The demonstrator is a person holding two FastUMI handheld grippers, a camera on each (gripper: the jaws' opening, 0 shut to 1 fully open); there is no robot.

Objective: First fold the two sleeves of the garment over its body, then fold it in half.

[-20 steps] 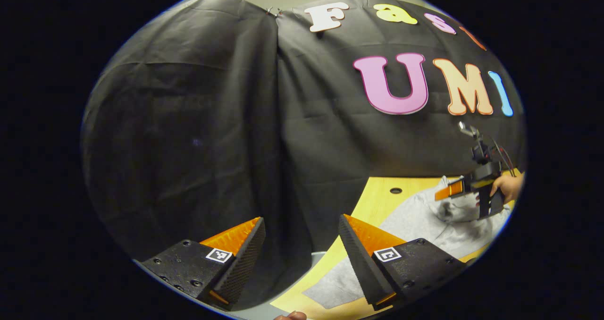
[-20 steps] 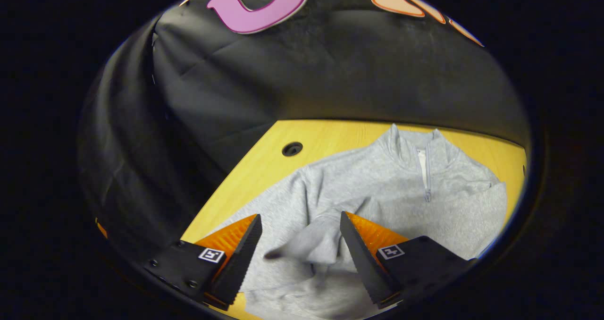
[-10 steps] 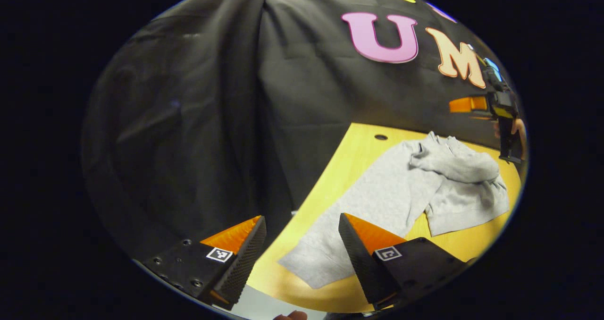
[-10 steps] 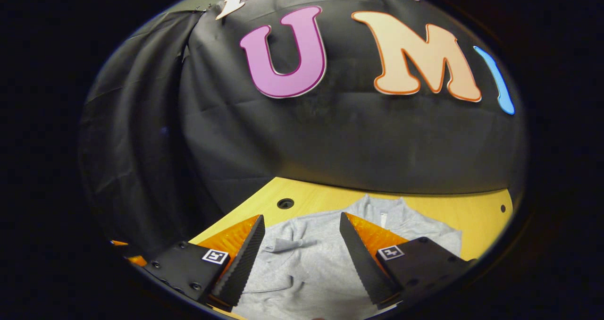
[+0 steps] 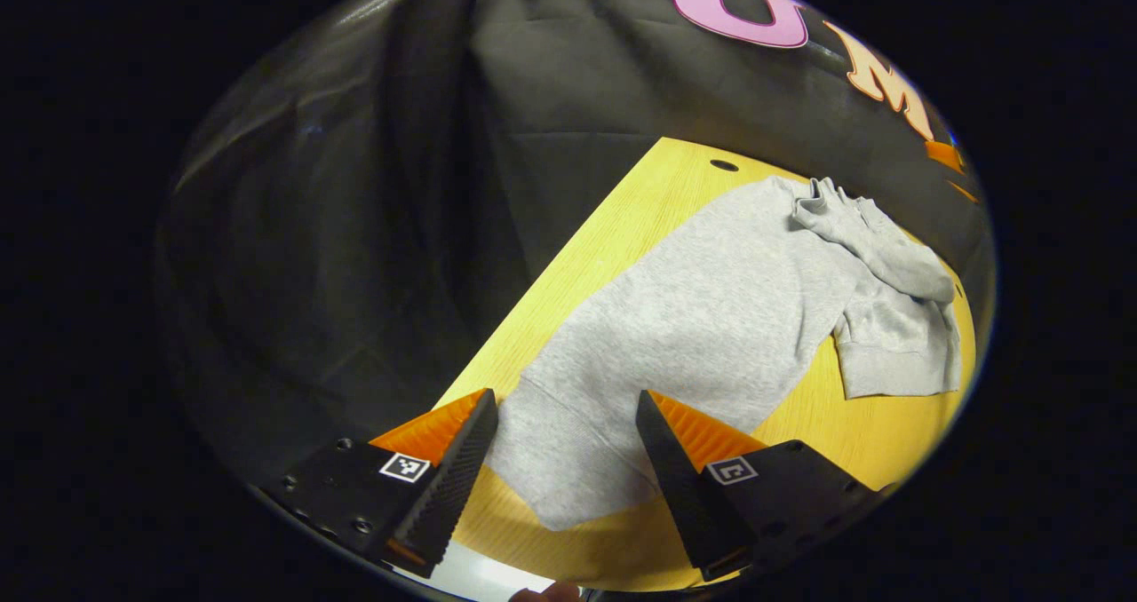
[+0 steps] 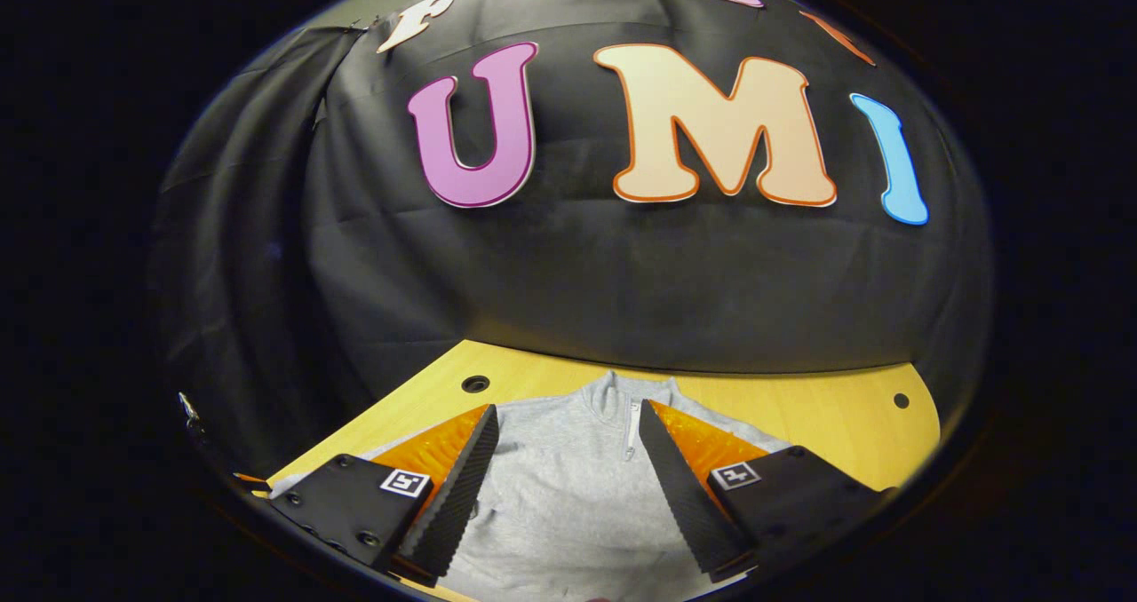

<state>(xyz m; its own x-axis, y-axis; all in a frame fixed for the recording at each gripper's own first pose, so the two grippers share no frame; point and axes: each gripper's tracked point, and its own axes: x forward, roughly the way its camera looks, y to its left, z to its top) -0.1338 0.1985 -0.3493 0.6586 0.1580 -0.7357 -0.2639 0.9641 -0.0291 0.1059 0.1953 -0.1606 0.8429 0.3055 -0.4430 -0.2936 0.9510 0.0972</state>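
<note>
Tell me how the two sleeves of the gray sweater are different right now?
The near sleeve lies stretched out flat on the table, reaching away from the sweater's body. The far sleeve is already folded over the body, bunched and wrinkled. The near sleeve's cuff sits between the open fingers of the left hand-held gripper, not gripped yet; the far sleeve has nothing around it. Both are the same gray cloth.

A yellow wooden tabletop [image 5: 684, 194] is lying in front of the black cloth wall [image 5: 355, 229], its grain running along its length. In the left gripper view 1 round hole [image 5: 724, 165] is showing near its far edge. In the right gripper view 2 round holes are sitting near the far edge, well apart, the left hole [image 6: 475, 383] and the right hole [image 6: 901, 400].
</note>
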